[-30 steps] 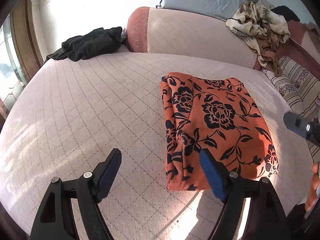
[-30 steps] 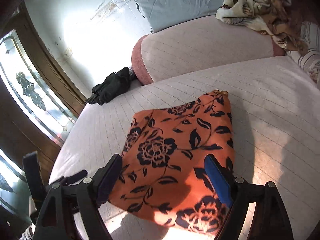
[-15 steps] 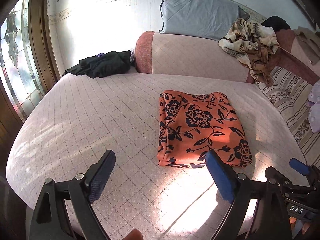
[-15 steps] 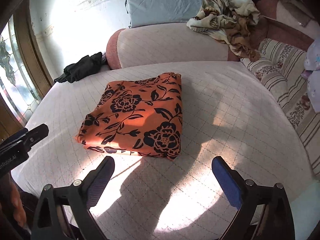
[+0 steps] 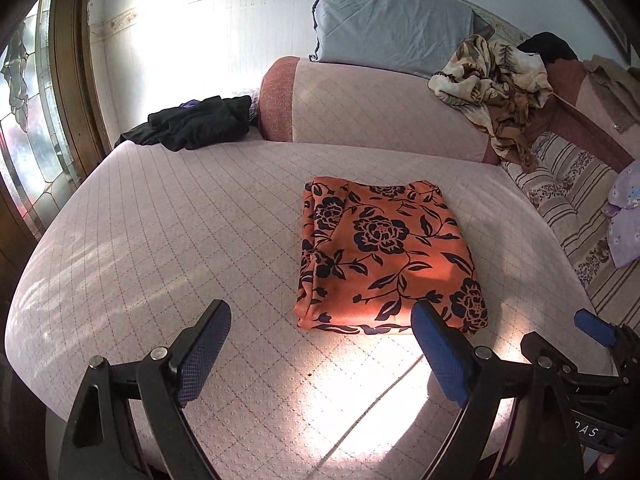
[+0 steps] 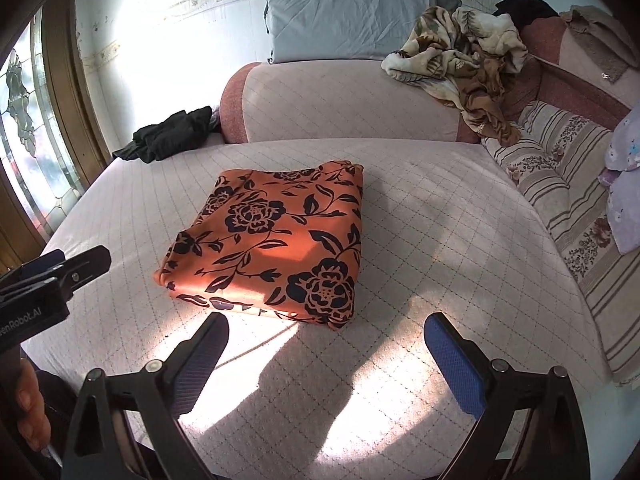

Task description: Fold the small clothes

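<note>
An orange garment with a black flower print (image 5: 380, 256) (image 6: 276, 244) lies folded into a flat rectangle on the pale quilted bed (image 5: 168, 232) (image 6: 452, 240). My left gripper (image 5: 320, 340) hangs open above the bed's near edge, short of the garment's front hem, with nothing between its blue pads. In the right wrist view my right gripper (image 6: 326, 346) is open too, just in front of the garment's near right corner, and holds nothing. Each gripper shows at the other view's edge.
A black heap of clothes (image 5: 192, 122) (image 6: 172, 138) lies at the bed's far left corner. A crumpled beige patterned cloth (image 5: 496, 88) (image 6: 460, 60) hangs over the pink bolster (image 5: 380, 108). A grey pillow (image 6: 348, 12) leans on the wall. A striped cushion (image 6: 568, 184) borders the right.
Both grippers have drawn back from the folded garment toward the bed's near edge and spread wider. The garment lies where it was, untouched.
</note>
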The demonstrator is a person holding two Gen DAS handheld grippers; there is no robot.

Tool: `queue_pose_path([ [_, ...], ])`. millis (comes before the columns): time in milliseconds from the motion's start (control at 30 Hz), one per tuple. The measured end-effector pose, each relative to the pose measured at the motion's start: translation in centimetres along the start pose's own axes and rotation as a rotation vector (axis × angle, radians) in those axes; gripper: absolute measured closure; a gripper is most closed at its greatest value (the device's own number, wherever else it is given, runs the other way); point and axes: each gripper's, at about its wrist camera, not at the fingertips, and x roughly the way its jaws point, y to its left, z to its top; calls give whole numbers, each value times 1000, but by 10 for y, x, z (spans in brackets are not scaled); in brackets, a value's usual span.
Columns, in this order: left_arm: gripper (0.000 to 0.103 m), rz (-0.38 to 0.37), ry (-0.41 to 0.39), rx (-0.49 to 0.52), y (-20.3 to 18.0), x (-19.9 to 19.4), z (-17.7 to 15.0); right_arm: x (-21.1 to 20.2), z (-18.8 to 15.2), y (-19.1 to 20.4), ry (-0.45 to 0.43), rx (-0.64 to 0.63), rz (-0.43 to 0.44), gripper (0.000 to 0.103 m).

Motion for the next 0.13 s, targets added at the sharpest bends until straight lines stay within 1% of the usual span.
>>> queue_pose_path([
  [133, 11, -6, -5, 14, -5, 3, 4, 5, 4, 0, 3, -1, 5, 4],
])
